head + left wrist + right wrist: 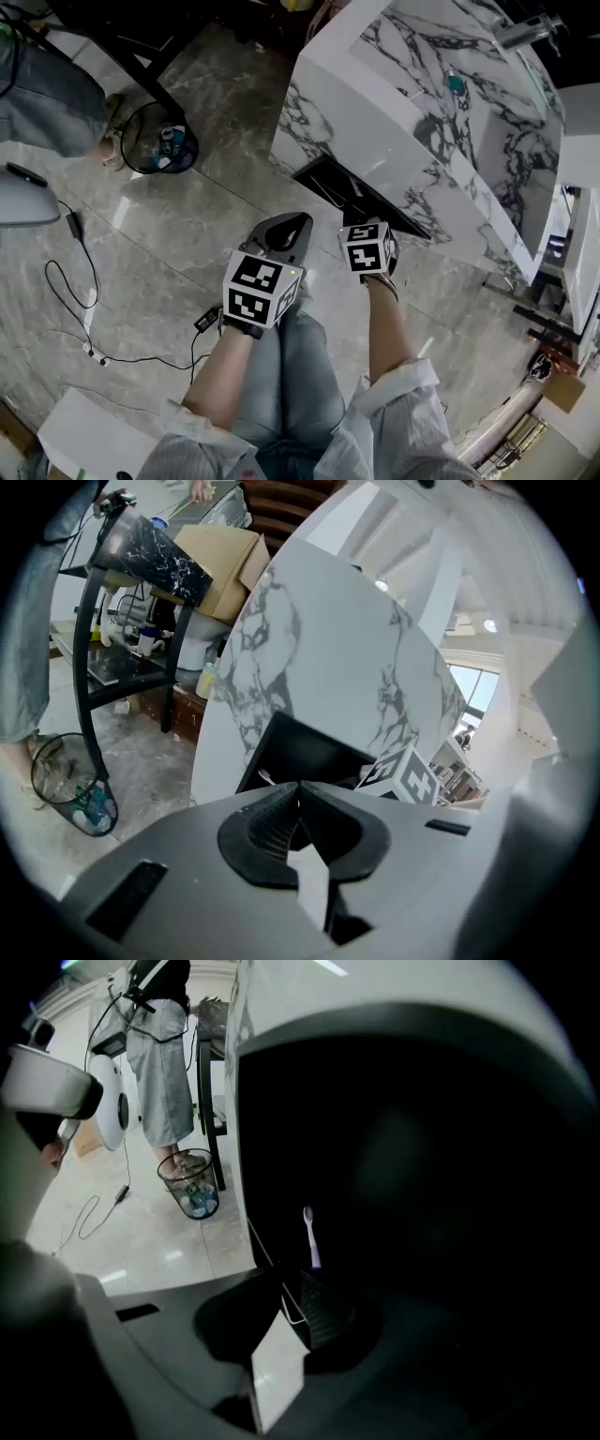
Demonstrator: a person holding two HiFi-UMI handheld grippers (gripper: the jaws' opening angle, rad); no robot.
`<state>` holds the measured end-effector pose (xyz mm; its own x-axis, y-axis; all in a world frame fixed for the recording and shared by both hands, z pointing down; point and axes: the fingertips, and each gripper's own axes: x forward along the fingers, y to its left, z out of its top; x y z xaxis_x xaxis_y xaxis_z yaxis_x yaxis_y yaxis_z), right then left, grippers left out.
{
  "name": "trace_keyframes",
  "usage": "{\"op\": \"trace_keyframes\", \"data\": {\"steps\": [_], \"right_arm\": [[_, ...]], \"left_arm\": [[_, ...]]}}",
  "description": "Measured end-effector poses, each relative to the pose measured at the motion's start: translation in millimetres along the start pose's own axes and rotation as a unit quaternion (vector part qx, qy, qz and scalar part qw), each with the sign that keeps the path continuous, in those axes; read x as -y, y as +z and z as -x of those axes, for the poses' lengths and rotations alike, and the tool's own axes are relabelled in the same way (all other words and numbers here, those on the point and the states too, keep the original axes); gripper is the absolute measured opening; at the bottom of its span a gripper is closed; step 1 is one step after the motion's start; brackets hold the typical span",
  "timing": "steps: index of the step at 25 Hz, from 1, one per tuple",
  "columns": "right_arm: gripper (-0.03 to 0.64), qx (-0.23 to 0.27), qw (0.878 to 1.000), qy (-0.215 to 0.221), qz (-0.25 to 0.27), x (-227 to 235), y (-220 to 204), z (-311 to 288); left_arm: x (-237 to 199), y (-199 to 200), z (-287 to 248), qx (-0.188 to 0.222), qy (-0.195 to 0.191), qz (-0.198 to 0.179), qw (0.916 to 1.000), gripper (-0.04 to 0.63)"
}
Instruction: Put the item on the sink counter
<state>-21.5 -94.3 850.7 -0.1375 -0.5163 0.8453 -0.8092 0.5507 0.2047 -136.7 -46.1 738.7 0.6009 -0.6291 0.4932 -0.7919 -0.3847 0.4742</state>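
Beside the marble sink counter [441,122] at upper right, the left gripper [300,787] hangs clenched and empty, while the nearer right gripper [298,1279] — also closed on nothing — faces the toothbrush [307,1234] — lengthwise ahead, inside the dark niche [323,178].

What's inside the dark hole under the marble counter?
A purple toothbrush pokes up inside the hole, its handle pinched in the right claw. Everything else in there is too dark to see.
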Motion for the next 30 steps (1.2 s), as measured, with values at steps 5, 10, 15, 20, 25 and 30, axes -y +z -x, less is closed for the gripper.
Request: {"op": "trace_keyframes", "data": {"steps": [5, 10, 15, 20, 25, 30], "right_arm": [[0.061, -0.016, 0.999, 0.019, -0.045, -13, 25, 56], [0.061, -0.021, 0.996, 0.034, -0.083, -13, 53, 114], [0.061, -0.003, 0.994, 0.038, -0.105, -4, 90, 194], [0.06, 0.05, 0.989, 0.038, -0.134, 20, 130, 272], [0.052, 0.122, 0.979, 0.039, -0.159, 49, 169, 339], [0.032, 0.195, 0.964, 0.036, -0.178, 72, 192, 409]], "left_arm": [[16, 30, 41, -0.02, 0.019, 0.01, 0.9996, 0.02], [39, 70, 77, -0.023, 0.029, 0.019, 0.9991, 0.02], [72, 119, 110, -0.013, 0.029, 0.005, 0.9995, 0.02], [116, 185, 132, 0.021, 0.005, -0.025, 0.9994, 0.02], [167, 240, 147, 0.071, -0.048, -0.02, 0.9961, 0.02], [221, 272, 157, 0.092, -0.104, -0.055, 0.9887, 0.02]]}}
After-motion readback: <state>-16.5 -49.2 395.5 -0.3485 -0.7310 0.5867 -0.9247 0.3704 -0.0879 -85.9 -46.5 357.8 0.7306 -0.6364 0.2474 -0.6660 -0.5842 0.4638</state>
